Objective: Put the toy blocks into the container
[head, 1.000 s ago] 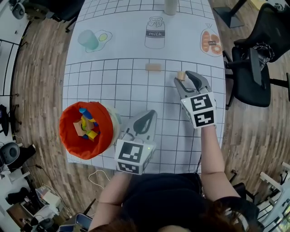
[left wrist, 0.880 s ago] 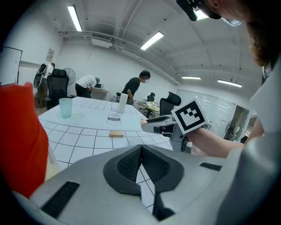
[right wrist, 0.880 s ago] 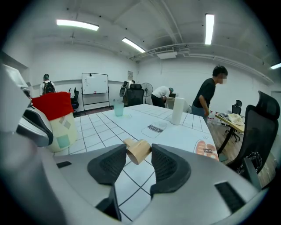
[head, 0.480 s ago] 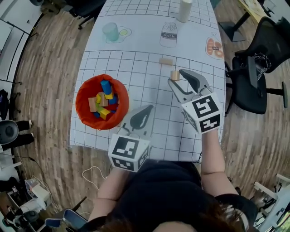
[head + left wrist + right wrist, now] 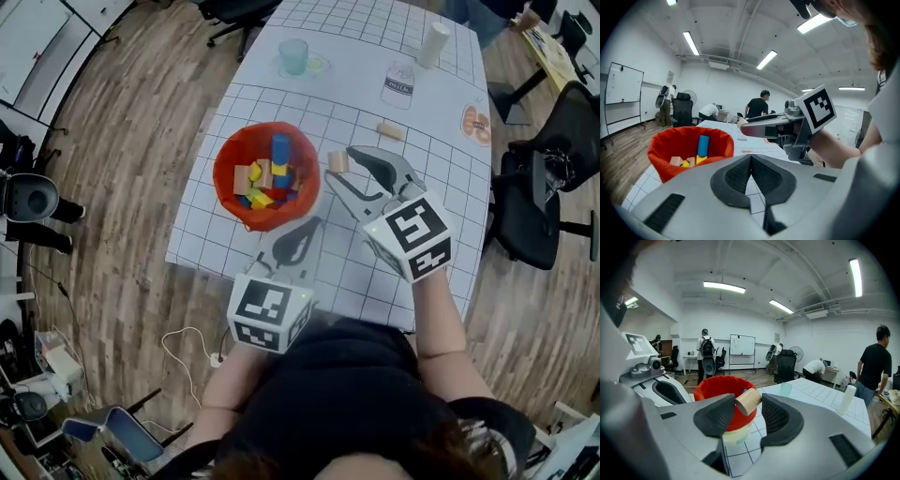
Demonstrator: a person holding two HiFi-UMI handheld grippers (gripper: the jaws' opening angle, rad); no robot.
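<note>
Right claw (image 5: 341,167) clamped on 1 wooden cylinder block (image 5: 337,162); block sits tilted between the 2 pads near their tips, lifted off the surface (image 5: 281,103); it is just beside the right rim of the red bin (image 5: 221,178), not over the opening in head view; right gripper view shows the block in front of the bin rim.

Left claw (image 5: 307,230) jaws together, nothing between them; it hangs near the front edge of the surface, close to the bin on the person's side, tips aimed toward the right claw.

Bin stands on the surface, left of centre; inside are several blocks: 1 blue block (image 5: 280,150) upright, plus yellow and wooden ones (exact count can't be told).

1 more wooden block (image 5: 389,131) lies flat on the grid, beyond the right claw, well apart from the bin.

Far end of the surface: teal cup (image 5: 293,56), white cylinder (image 5: 432,44), printed milk bottle picture (image 5: 398,84).

Black office chair (image 5: 553,178) on the wood floor, right of the surface; people stand in the background in both gripper views.
</note>
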